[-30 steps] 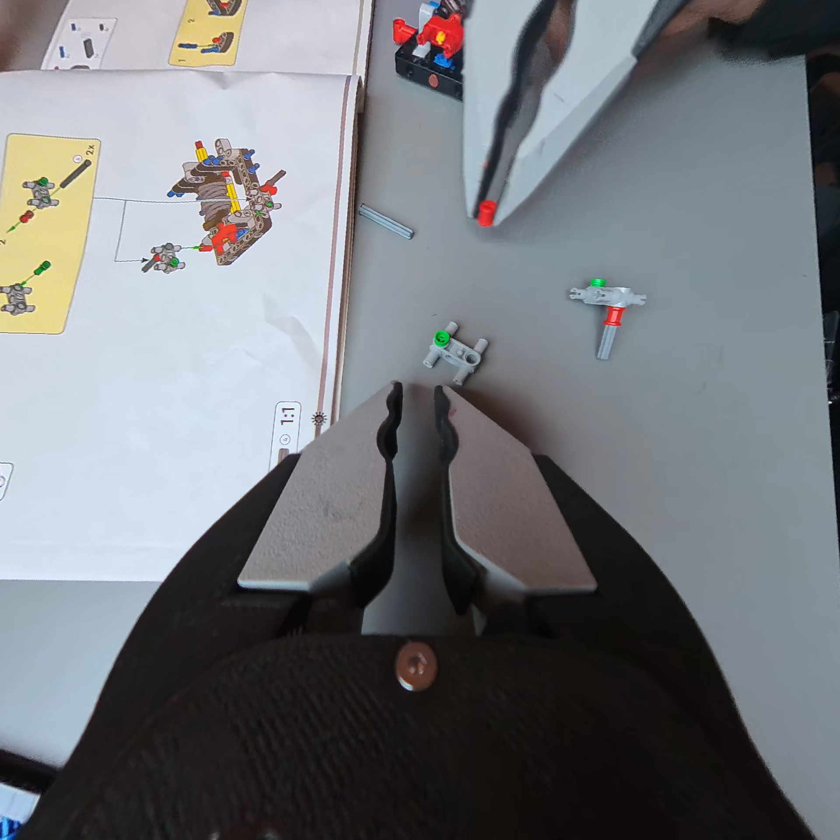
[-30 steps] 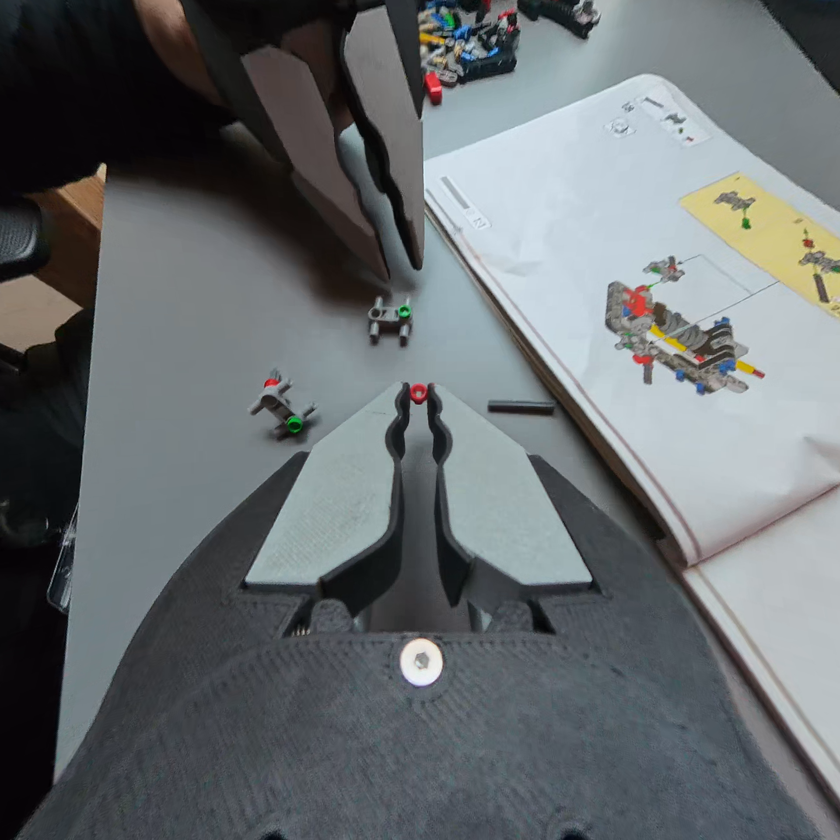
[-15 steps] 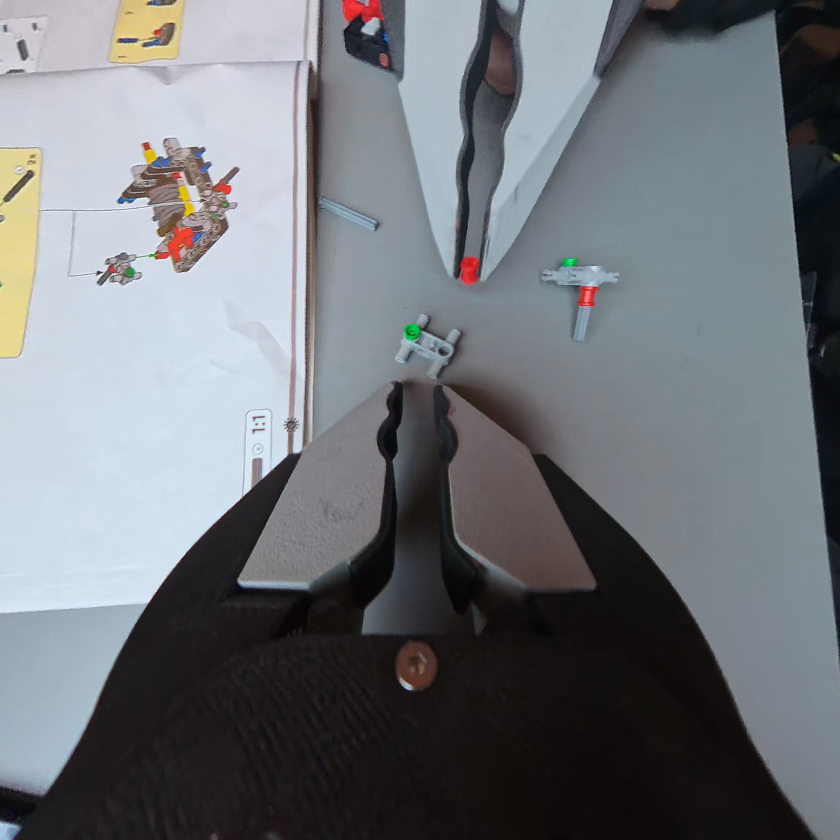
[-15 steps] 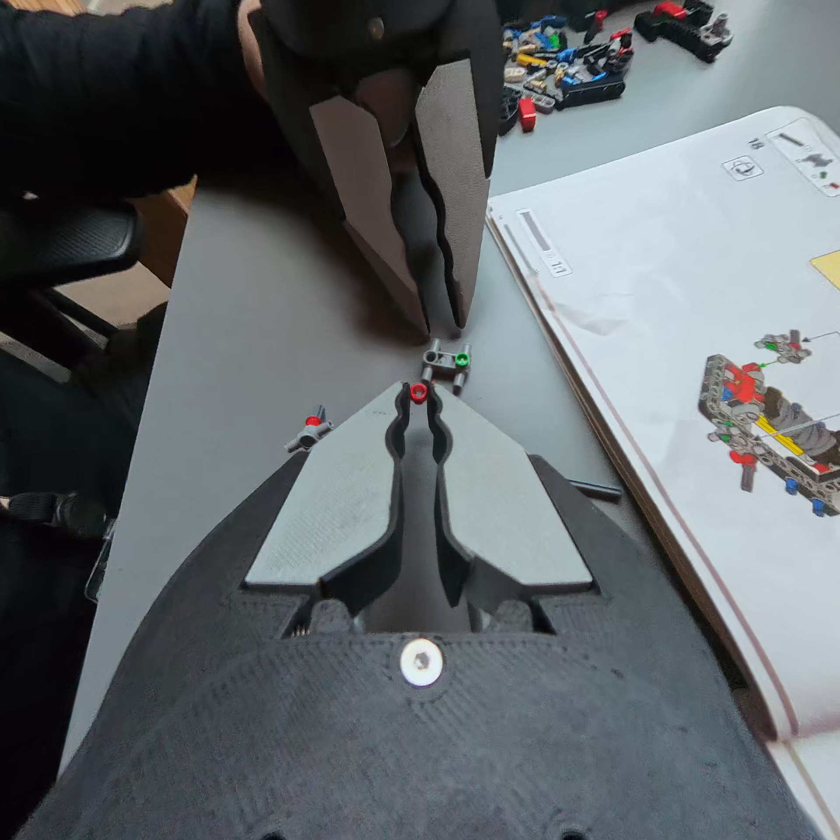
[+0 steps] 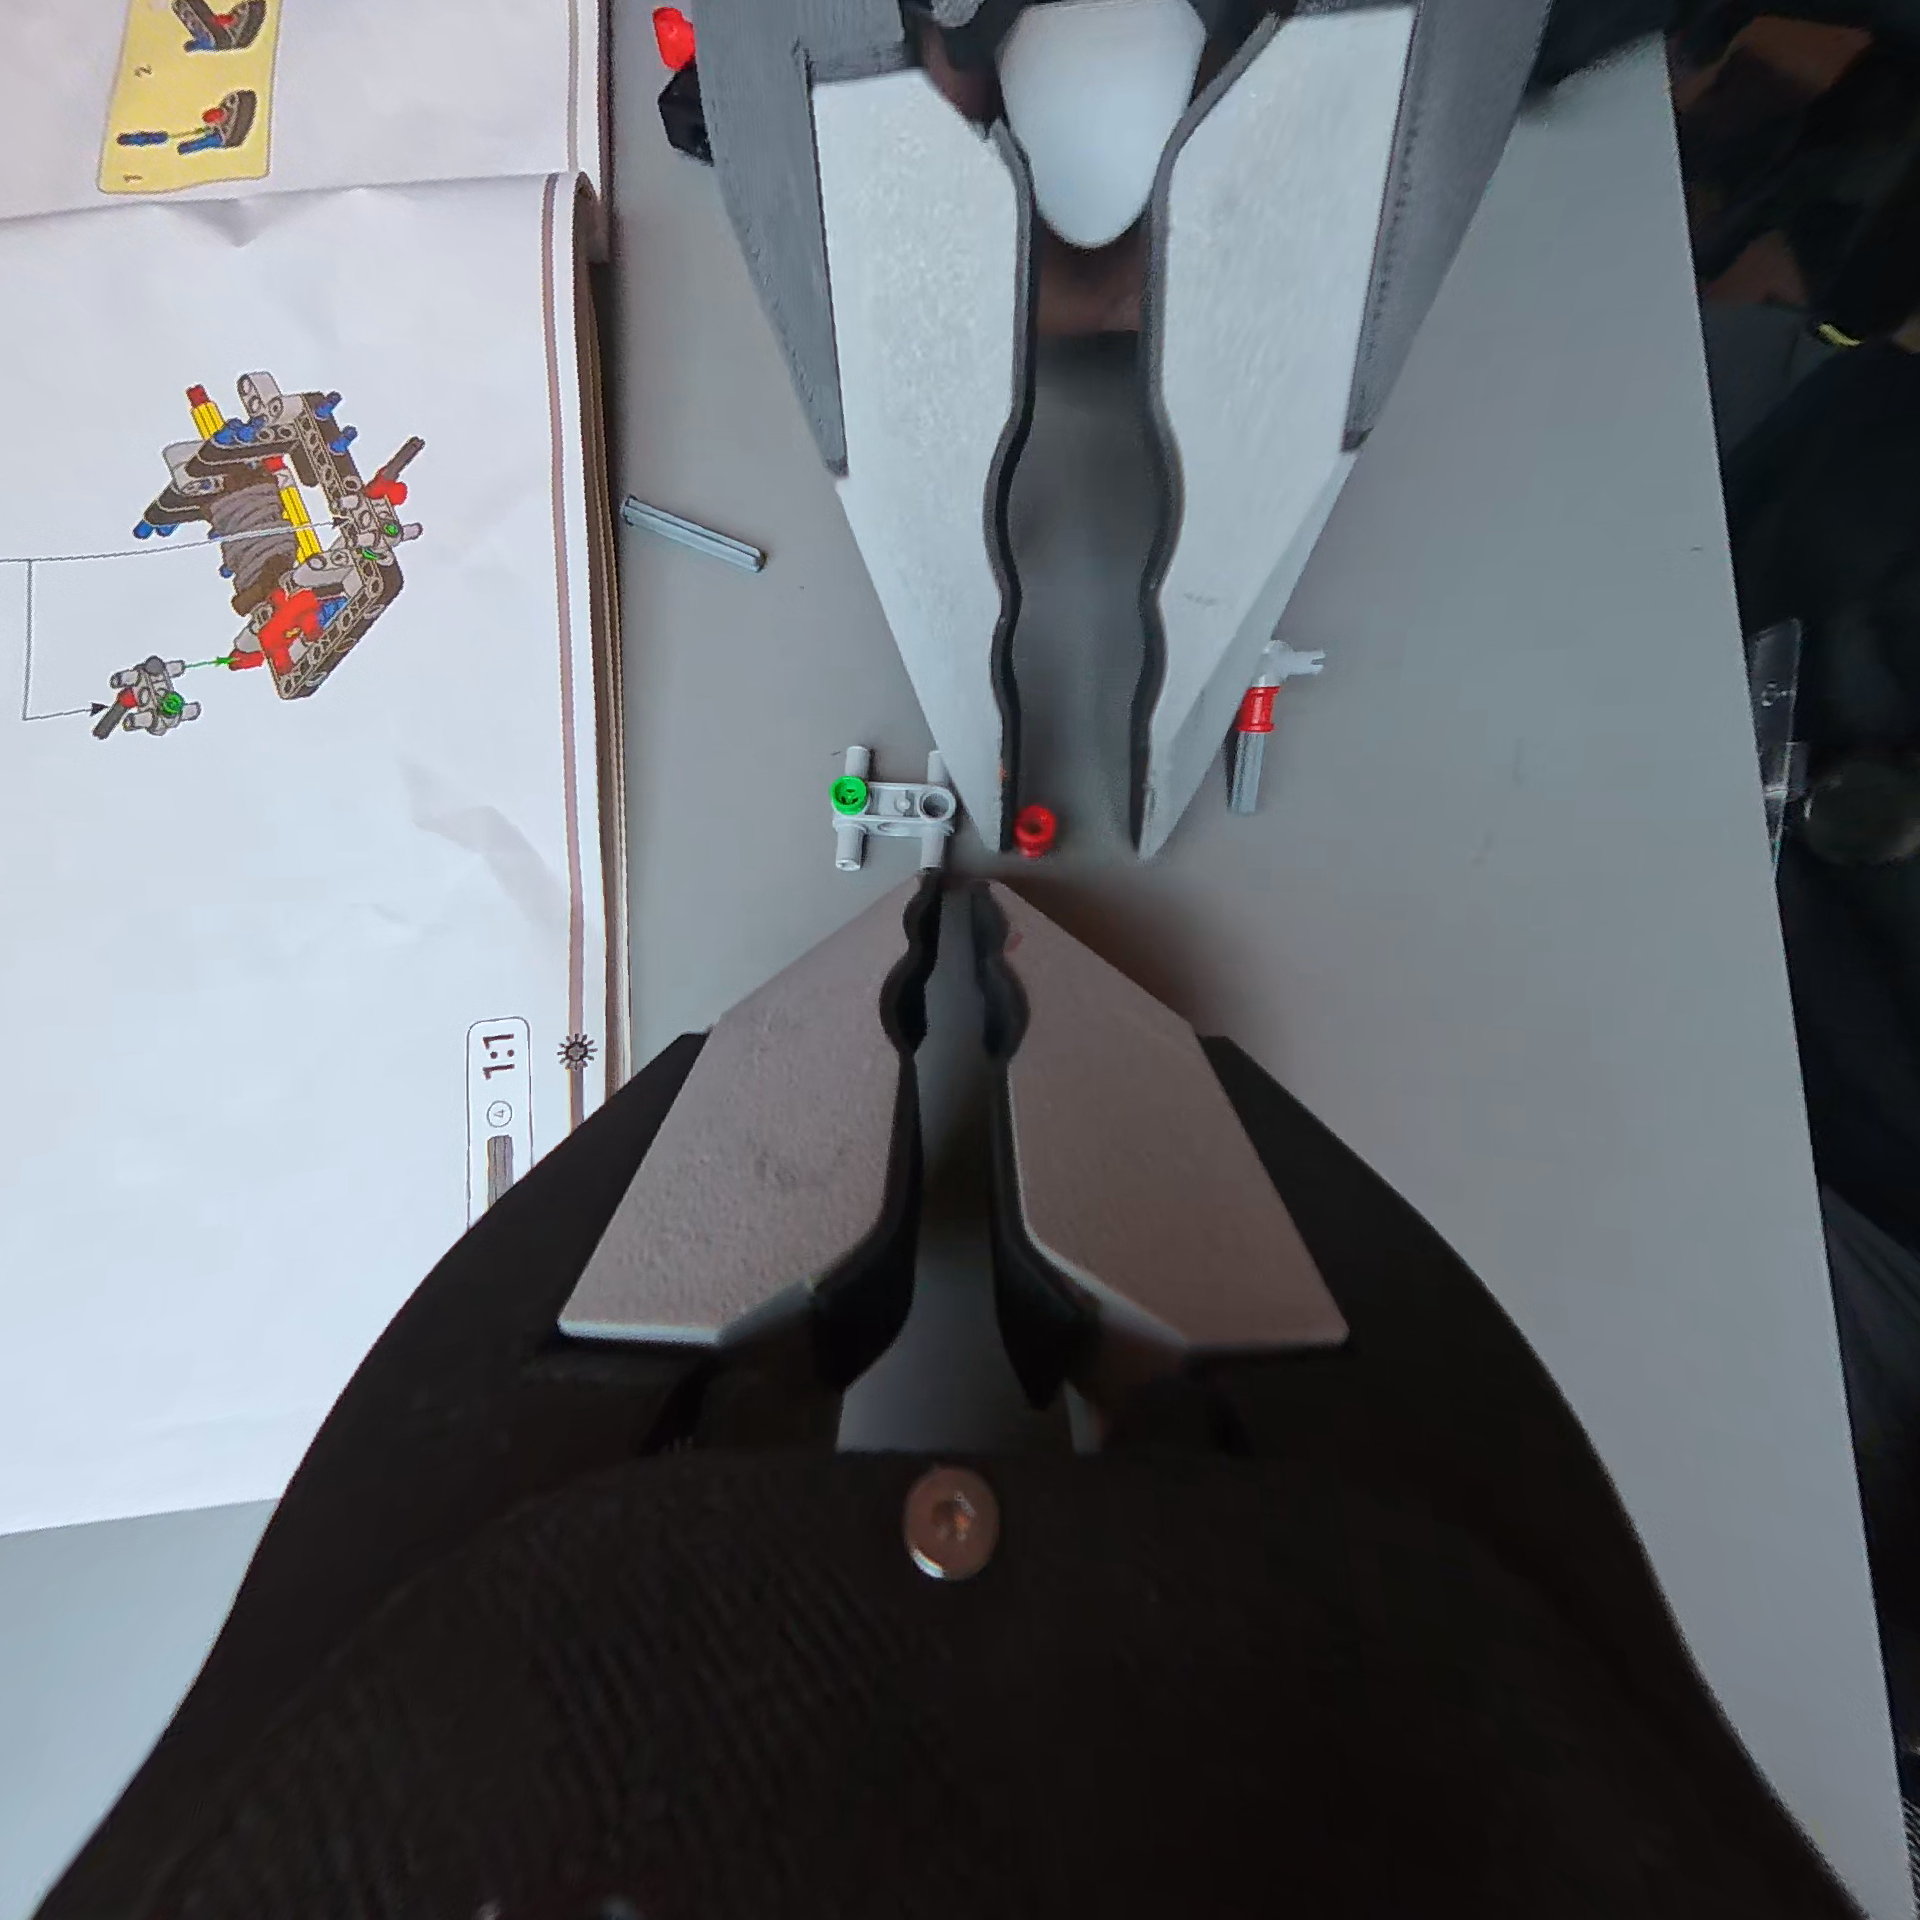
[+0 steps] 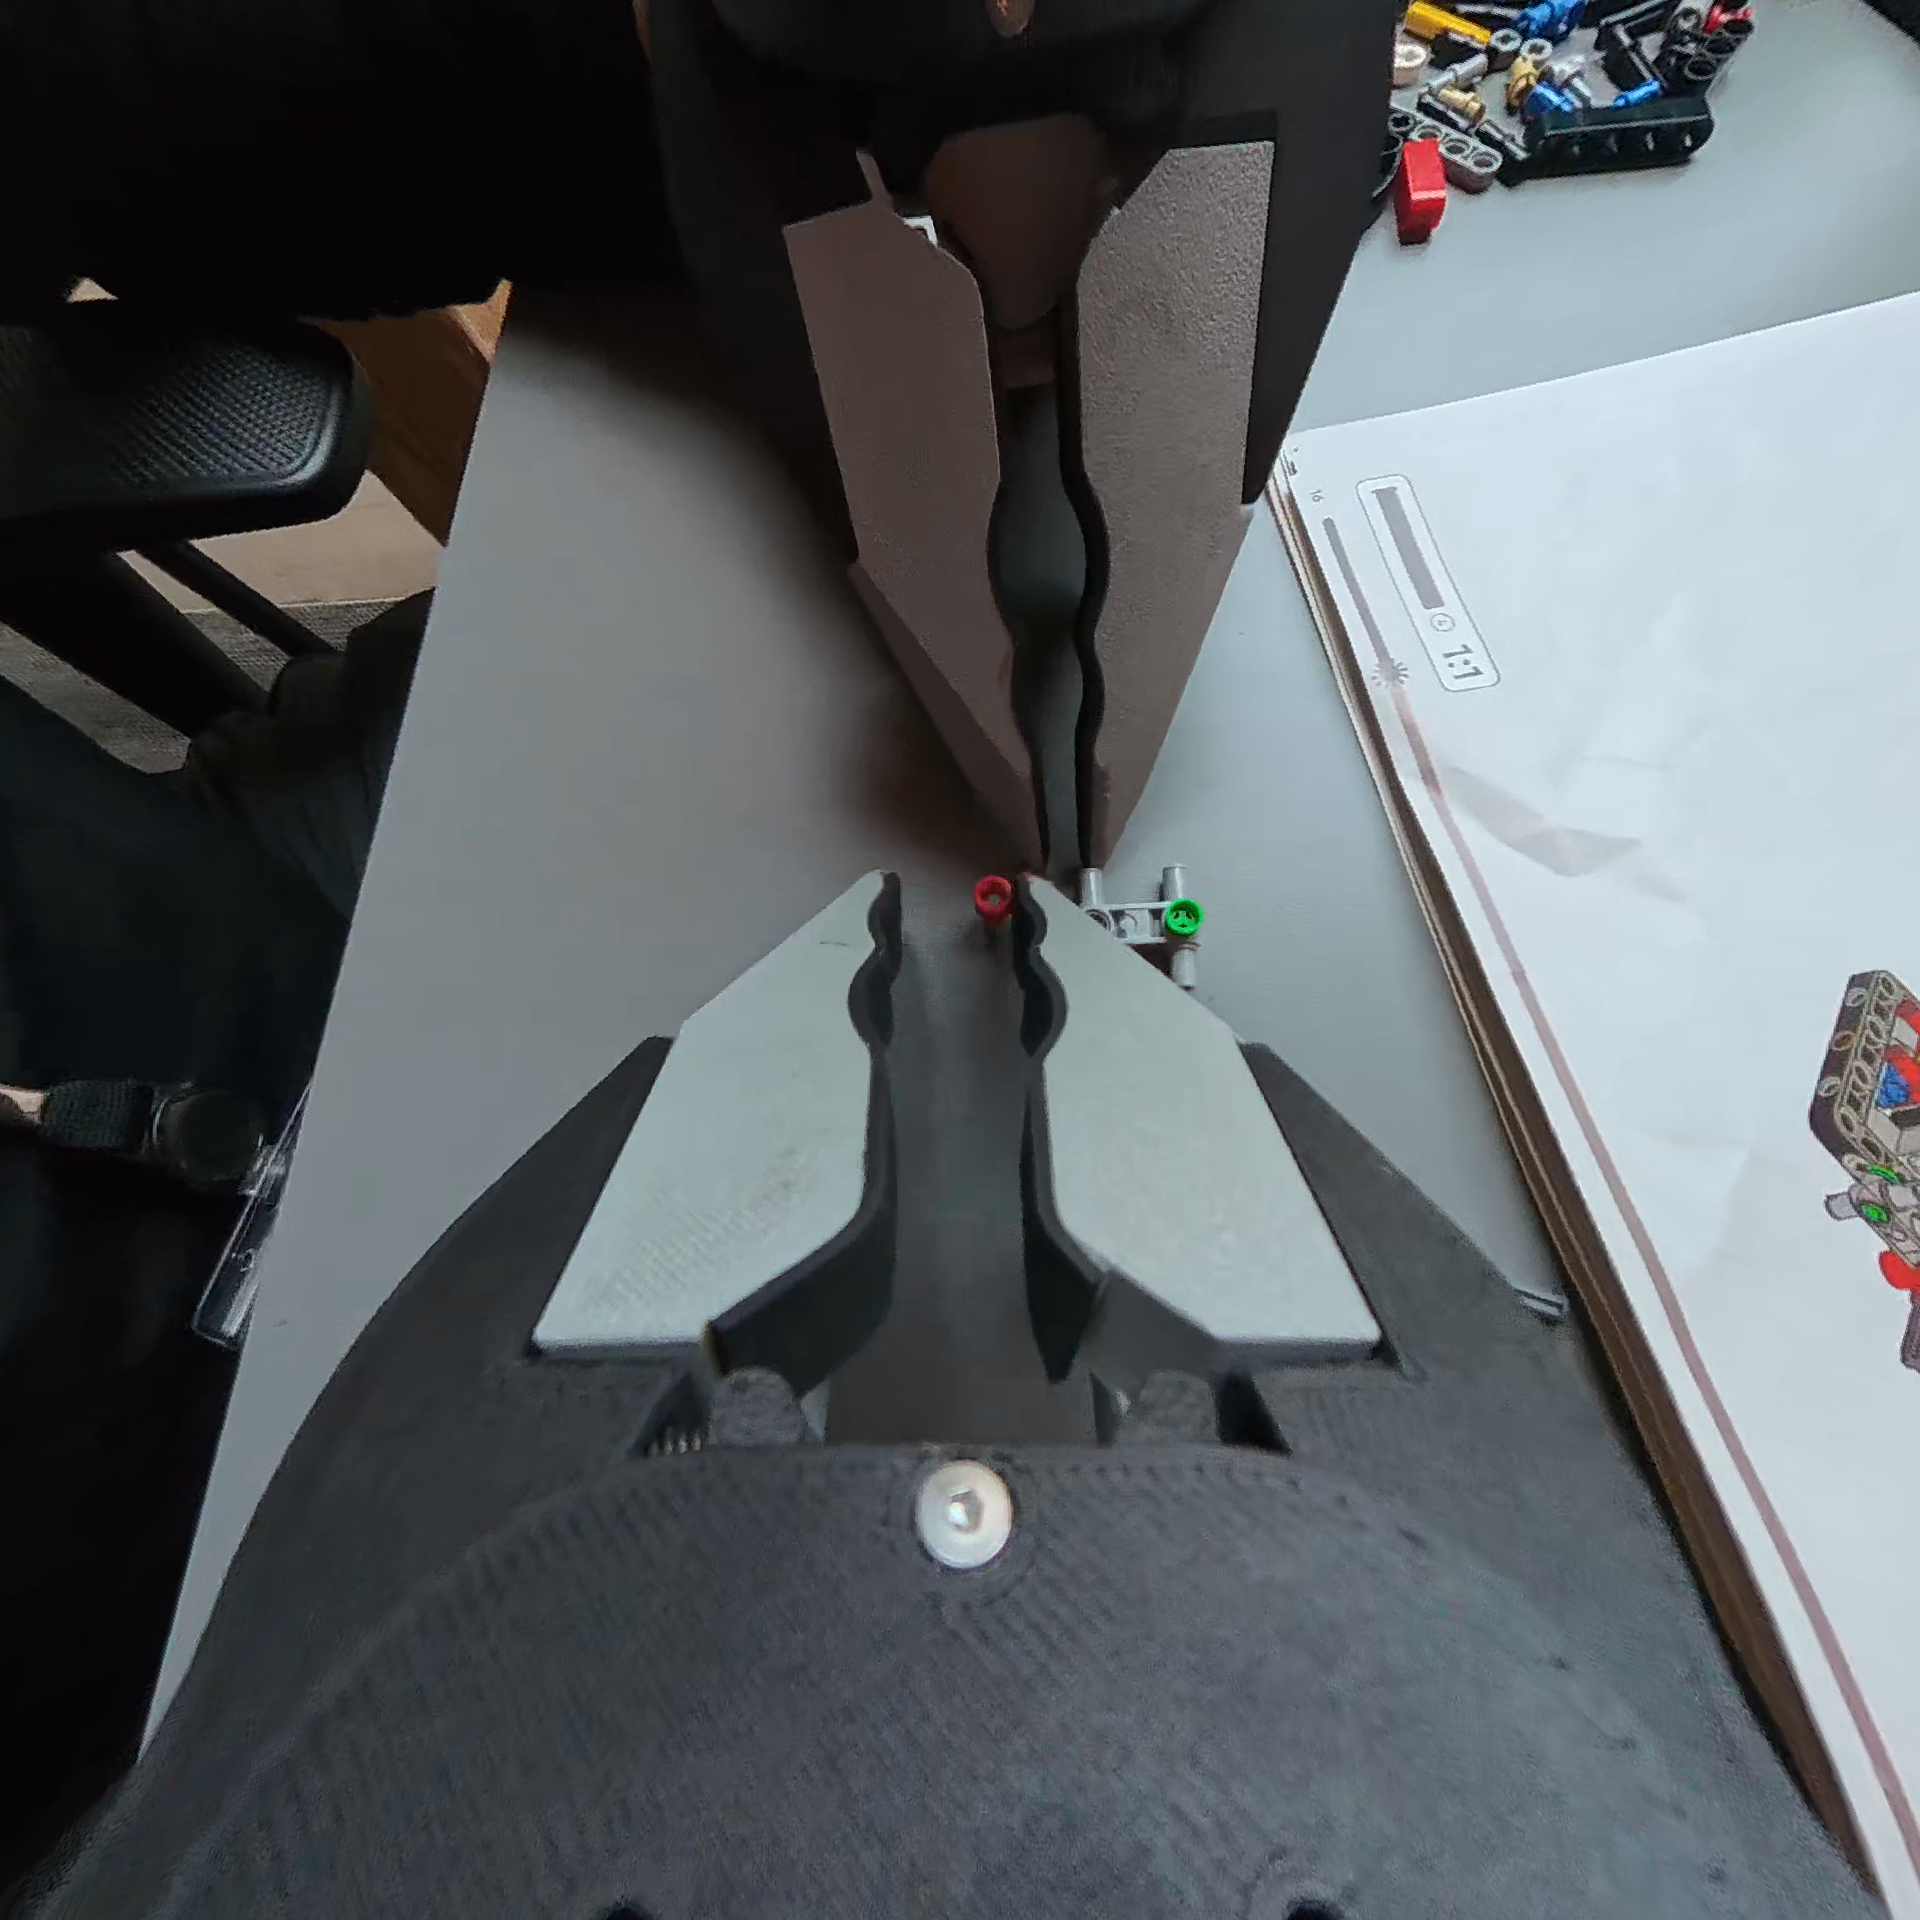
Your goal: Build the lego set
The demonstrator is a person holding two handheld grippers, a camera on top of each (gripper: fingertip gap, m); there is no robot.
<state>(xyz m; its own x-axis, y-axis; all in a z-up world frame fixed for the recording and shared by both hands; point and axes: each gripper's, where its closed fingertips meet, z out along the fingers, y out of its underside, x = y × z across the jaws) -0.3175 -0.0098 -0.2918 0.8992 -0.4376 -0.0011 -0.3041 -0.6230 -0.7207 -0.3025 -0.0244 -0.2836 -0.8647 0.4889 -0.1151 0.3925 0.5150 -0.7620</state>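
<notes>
booklet [image 5: 312, 831] left | connector [image 5: 894, 808] centre | axle [image 5: 694, 535] behind

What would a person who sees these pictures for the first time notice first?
First, the two hand-held grippers meeting tip to tip over the grey table: the left hand-held gripper and the right hand-held gripper. Between the right one's open tips lies a small red peg, and beside it a grey connector with a green pin. The open instruction booklet fills the left side of the left wrist view.
</notes>
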